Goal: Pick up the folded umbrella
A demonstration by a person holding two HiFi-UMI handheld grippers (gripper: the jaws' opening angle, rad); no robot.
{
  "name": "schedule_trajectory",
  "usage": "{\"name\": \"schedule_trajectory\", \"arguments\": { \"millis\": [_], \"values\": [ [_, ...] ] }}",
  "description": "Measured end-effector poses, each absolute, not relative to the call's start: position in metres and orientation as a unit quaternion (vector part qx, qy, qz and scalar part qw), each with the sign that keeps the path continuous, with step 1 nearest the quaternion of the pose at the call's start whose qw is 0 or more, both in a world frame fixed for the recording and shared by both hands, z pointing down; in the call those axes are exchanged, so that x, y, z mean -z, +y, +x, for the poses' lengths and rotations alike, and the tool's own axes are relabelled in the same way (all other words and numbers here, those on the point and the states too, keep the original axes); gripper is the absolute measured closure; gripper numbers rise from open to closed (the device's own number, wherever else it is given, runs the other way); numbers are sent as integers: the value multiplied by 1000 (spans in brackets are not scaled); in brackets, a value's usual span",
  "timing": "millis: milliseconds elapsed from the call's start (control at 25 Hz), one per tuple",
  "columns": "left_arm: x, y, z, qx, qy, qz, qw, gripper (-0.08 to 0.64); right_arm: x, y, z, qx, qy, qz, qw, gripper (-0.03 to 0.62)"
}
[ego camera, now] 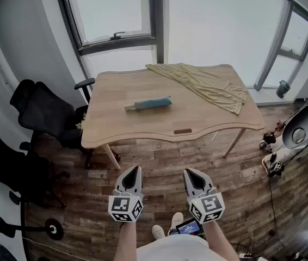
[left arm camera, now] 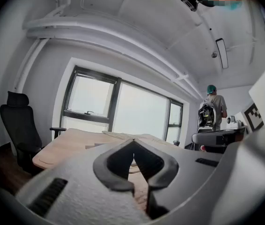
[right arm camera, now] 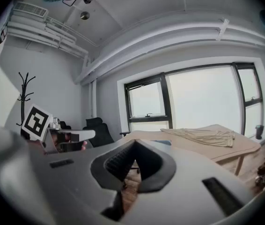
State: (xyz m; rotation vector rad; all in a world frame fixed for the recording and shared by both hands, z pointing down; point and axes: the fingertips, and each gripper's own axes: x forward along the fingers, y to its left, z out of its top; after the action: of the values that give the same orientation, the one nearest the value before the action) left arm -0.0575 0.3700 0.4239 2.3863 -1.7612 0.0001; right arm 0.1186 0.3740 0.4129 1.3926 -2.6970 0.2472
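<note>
Both closed, empty: left gripper (ego camera: 134,171), right gripper (ego camera: 192,174), well short of pale wooden bench (ego camera: 208,121). Risk: slim teal folded umbrella (ego camera: 148,104) (lying flat) skids if jaws arrive unopened.

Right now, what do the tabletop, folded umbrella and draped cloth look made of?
Tabletop: light wood, matte; plank seams show.
Folded umbrella: teal fabric, likely synthetic; grey end probably plastic.
Cloth: thin, soft yellowish-tan textile; it lies in loose creases. Weave too small to tell.
</note>
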Motion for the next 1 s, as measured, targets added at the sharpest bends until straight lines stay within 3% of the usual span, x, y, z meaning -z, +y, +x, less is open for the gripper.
{"name": "schedule_trajectory", "arguments": {
  "millis": [1000],
  "values": [
    [-418,328,-29,5,-613,786,84,540,-420,329,149,-83,-904,418,36,584]
  ]
}}
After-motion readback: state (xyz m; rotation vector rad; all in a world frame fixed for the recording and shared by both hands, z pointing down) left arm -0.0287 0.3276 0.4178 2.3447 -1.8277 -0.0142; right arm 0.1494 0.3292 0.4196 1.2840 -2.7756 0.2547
